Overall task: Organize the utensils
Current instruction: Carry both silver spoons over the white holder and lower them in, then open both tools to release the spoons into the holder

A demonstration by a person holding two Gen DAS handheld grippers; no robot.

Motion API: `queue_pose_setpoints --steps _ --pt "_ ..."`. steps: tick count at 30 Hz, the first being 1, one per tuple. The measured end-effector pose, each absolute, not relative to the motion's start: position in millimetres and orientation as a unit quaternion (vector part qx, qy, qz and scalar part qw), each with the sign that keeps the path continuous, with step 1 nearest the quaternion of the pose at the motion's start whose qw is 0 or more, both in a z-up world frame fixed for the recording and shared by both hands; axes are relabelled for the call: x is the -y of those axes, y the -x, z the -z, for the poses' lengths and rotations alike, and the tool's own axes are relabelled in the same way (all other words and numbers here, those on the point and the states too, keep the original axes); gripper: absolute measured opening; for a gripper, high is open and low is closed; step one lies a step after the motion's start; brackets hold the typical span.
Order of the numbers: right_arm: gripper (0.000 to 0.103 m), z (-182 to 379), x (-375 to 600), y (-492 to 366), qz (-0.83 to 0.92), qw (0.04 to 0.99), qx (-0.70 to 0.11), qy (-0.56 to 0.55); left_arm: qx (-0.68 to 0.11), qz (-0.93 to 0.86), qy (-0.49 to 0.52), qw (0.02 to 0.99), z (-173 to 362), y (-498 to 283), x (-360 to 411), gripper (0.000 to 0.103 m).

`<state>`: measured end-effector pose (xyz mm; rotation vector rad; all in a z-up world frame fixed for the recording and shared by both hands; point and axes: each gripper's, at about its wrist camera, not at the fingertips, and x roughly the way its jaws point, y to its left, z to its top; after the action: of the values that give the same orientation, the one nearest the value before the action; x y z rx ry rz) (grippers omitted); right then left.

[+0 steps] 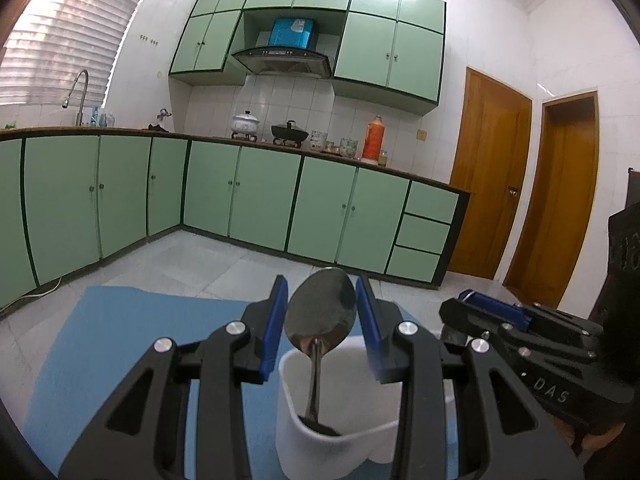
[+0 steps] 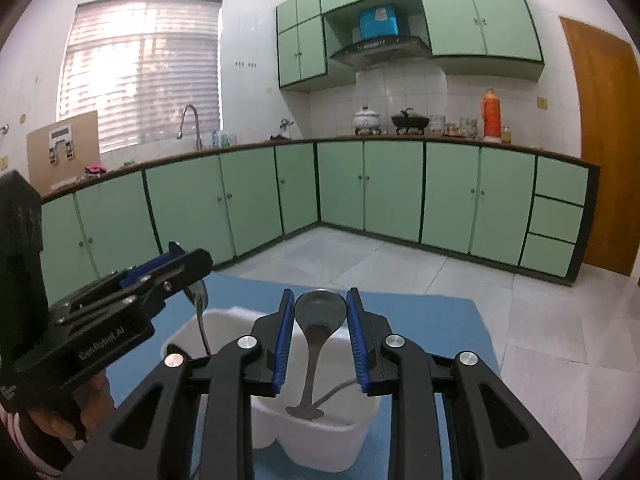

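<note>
A white two-compartment utensil holder (image 2: 320, 436) stands on a blue mat (image 2: 440, 320). In the left wrist view a steel spoon (image 1: 322, 312) stands bowl-up in the holder (image 1: 332, 448), between the blue pads of my left gripper (image 1: 322, 312); the jaws look slightly apart from the bowl. In the right wrist view a second spoon (image 2: 320, 316) stands bowl-up in the right compartment, between the pads of my right gripper (image 2: 316, 320), which is open around it. My left gripper (image 2: 176, 268) also shows there, at the first spoon (image 2: 198, 292) in the left compartment.
The mat (image 1: 140, 340) lies on a pale tabletop. Beyond it are a tiled floor, green kitchen cabinets (image 2: 392, 192), a counter with pots and an orange flask (image 2: 491, 114), and wooden doors (image 1: 488, 172) at the right.
</note>
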<state>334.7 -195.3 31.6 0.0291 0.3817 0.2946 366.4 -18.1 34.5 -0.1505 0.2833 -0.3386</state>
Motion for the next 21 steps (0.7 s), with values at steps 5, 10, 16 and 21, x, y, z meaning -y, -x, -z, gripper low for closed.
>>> queue_pose_setpoints --steps 5,10,16,21 --pt "0.027 -28.2 200.5 -331.1 -0.145 0.970 -0.196 -0.023 -0.146 0.169 0.078 0.972 -32.5 -362.3 14.3 0.037" --pt "0.029 -39.1 212.7 -315.4 -0.138 0.974 -0.175 -0.031 -0.140 0.167 0.086 0.972 -35.7 -353.2 7.5 0.043" --pt "0.042 -46.9 233.1 -292.3 -0.114 0.980 -0.156 -0.044 -0.128 0.155 0.083 0.976 -46.6 -329.5 0.4 0.059" --pt "0.056 -46.0 246.5 -263.1 -0.092 0.984 -0.143 -0.050 -0.120 0.148 0.078 0.979 -51.0 -295.6 -8.9 0.076"
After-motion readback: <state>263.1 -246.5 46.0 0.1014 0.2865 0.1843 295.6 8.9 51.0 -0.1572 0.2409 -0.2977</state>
